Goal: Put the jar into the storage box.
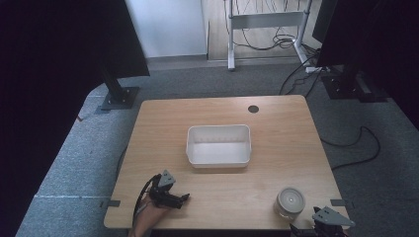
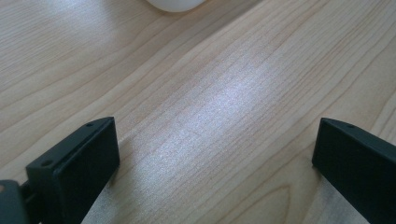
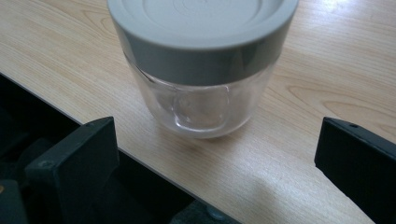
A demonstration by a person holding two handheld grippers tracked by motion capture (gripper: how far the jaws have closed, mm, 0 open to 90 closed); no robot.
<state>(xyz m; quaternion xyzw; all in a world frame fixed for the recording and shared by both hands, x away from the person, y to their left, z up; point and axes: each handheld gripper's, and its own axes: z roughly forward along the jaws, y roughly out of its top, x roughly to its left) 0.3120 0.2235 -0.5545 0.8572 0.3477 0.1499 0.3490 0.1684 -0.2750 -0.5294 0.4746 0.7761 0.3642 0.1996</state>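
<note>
We look down on the table (image 1: pixel 276 123) and see a white tub (image 1: pixel 218 144) sitting at the centre of the frame, and lower right of it, near the table's front edge, a clear jar (image 1: pixel 290 202) with a grey lid (image 1: pixel 290 198). Our right gripper (image 1: pixel 316 228) hangs at the bottom right of the frame, just off the table's corner and close beside the jar; in the right gripper view its jaws stand wide apart with the jar upright in the upper middle of the frame, beyond the jaws and touching neither. Our left gripper (image 1: pixel 187 197) sits lower left in the high view, low over the wood, well apart from the jar; in the left gripper view its jaws are spread wide over bare wood, with a white curved edge at the top of the frame.
</note>
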